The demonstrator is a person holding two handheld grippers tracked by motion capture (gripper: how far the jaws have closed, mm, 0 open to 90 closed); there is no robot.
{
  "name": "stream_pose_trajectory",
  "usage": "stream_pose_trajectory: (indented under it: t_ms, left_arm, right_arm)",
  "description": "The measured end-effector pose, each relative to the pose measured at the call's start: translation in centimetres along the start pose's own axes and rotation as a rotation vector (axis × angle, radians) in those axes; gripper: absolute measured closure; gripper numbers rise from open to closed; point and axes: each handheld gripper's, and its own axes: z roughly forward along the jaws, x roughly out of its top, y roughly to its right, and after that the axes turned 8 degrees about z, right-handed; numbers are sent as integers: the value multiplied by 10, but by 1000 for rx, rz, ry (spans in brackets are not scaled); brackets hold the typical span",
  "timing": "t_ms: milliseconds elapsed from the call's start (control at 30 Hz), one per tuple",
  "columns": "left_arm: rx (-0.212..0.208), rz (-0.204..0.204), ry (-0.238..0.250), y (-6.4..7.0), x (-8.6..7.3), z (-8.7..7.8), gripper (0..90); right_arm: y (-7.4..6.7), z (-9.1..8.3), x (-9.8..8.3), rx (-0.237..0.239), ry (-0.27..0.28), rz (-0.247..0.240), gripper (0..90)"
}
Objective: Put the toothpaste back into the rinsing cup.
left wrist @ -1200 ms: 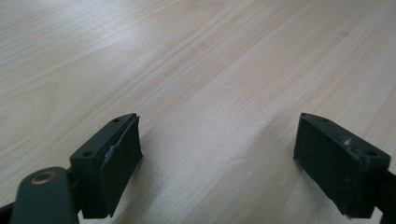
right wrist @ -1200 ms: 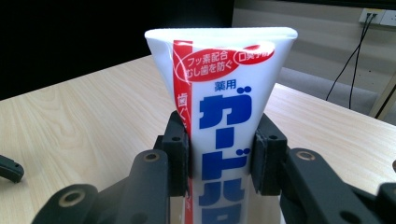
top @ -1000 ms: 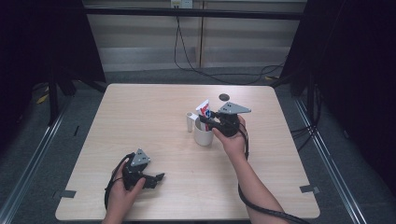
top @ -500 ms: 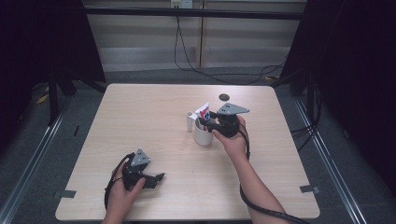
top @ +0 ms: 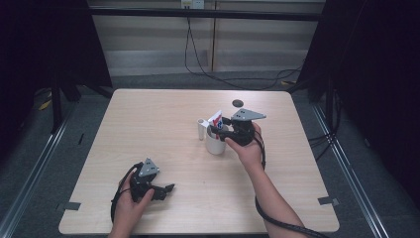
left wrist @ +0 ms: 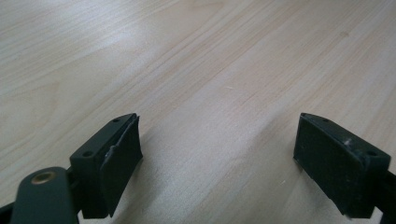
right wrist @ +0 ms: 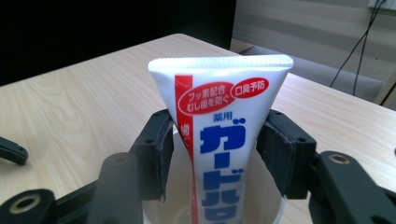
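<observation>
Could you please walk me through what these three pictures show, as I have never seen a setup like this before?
No robot is at work here: a person holds a black two-jaw gripper in each hand at a light wooden table. The high view looks down from above the table; the other two pictures come from cameras riding on the grippers, looking along their jaws.

The left gripper rests low near the table's front edge, jaws wide apart with bare wood between them.

The right gripper is at a white cup, in which a white toothpaste tube with red and blue print stands with its crimped end up. Its jaws have just been opening and now flank the tube; I cannot tell if they touch it. Beside the cup stands a small white cylinder, and farther back lies a small dark disc.
</observation>
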Motion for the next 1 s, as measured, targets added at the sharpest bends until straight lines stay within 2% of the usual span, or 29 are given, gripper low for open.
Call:
stream_pose_trajectory:
  t_ms: [233, 367, 467, 900, 1000]
  left_arm:
    - [0, 0, 0, 0, 0, 0, 146]
    - [-1, 0, 0, 0, 0, 0, 146]
    - [-1, 0, 0, 0, 0, 0, 146]
    - [0, 0, 0, 0, 0, 0, 146]
    - [0, 0, 0, 0, 0, 0, 146]
  right_arm:
    - [1, -2, 1, 8, 3, 10, 417]
    - [1, -3, 2, 9, 20, 34, 349]
    - [2, -3, 1, 13, 11, 46, 327]
    - [-1, -5, 0, 2, -3, 42, 223]
    - [0, -5, 0, -4, -8, 57, 188]
